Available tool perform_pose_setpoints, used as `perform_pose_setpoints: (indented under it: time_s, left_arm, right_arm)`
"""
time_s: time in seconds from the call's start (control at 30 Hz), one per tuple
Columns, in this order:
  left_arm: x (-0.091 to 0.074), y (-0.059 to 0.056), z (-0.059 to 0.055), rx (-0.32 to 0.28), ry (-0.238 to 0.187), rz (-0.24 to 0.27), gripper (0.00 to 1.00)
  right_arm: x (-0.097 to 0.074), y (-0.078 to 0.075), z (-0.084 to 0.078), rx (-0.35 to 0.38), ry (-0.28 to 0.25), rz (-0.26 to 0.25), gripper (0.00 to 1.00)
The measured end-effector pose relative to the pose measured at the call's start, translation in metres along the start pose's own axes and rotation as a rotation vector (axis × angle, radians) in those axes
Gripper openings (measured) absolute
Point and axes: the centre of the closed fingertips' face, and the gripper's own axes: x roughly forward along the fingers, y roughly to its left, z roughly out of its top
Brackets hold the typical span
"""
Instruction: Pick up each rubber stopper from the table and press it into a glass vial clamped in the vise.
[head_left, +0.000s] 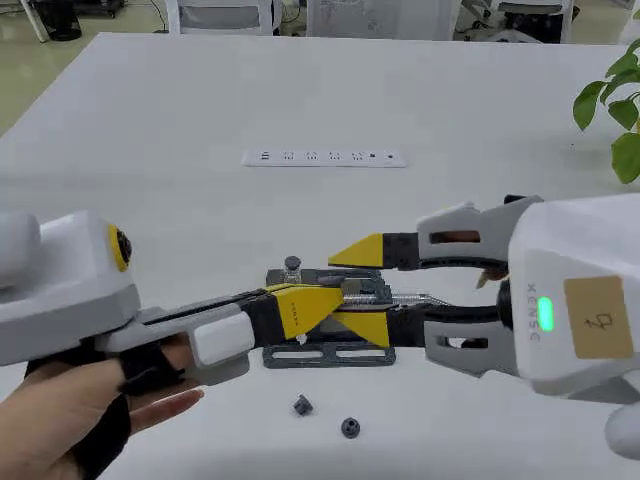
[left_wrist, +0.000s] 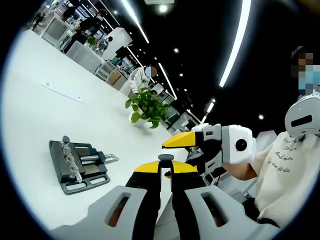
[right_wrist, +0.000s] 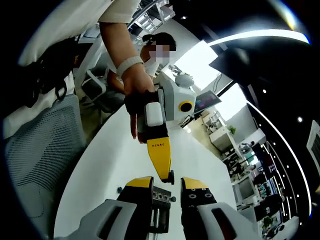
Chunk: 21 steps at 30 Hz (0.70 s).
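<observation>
The grey left gripper with yellow jaw tips, held in the person's hand, lies across the black metal vise in the head view with its jaws drawn close. The matching right gripper points in from the other side, its jaws spread wide above and below the left one's tip. One small glass vial capped with a dark rubber stopper stands at the far end of the vise. Two loose dark rubber stoppers lie on the white table just in front of it, apart from both grippers. In the left gripper view the jaws pinch a further dark held stopper at their tips, and a row of clear vials stands clamped in the vise beyond; whether the rest are capped I cannot tell. In the right gripper view that gripper's jaws stand apart with the vise between them, and the left gripper's loaded tip hangs just above. By my reckoning at least one vial is done, one stopper is in hand, and two wait.
</observation>
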Motion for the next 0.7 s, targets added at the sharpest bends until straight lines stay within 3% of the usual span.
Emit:
perform_pose_setpoints:
  time_s: [0.03, 0.1, 0.17, 0.27, 0.3, 0.37, 0.47, 0.7]
  left_arm:
    - [-0.002, 0.009, 0.0, 0.044, 0.008, 0.05, 0.02]
    - [-0.003, 0.015, -0.005, 0.11, 0.045, 0.083, 0.02]
    - [-0.004, 0.017, -0.008, 0.159, 0.068, 0.1, 0.02]
    - [-0.004, 0.019, -0.014, 0.255, 0.118, 0.125, 0.02]
    - [-0.004, 0.02, -0.015, 0.293, 0.131, 0.134, 0.02]
    - [-0.002, 0.02, -0.021, 0.354, 0.17, 0.142, 0.02]
    - [0.0, 0.021, -0.029, 0.396, 0.213, 0.157, 0.03]
    - [0.004, 0.017, -0.047, 0.54, 0.305, 0.139, 0.03]
  right_arm:
    - [-0.001, 0.0, 0.0, 0.034, -0.01, 0.012, 0.18]
    - [-0.001, 0.011, -0.007, 0.251, -0.008, 0.099, 0.16]
    - [-0.003, 0.009, -0.013, 0.283, -0.002, 0.116, 0.16]
    - [-0.006, 0.013, -0.014, 0.347, -0.015, 0.177, 0.13]
    - [-0.008, 0.017, -0.017, 0.393, 0.0, 0.217, 0.13]
    - [-0.008, 0.018, -0.02, 0.452, 0.014, 0.252, 0.12]
    - [-0.006, 0.02, -0.022, 0.436, 0.03, 0.288, 0.07]
    - [0.002, 0.028, -0.02, 0.444, 0.058, 0.371, 0.11]
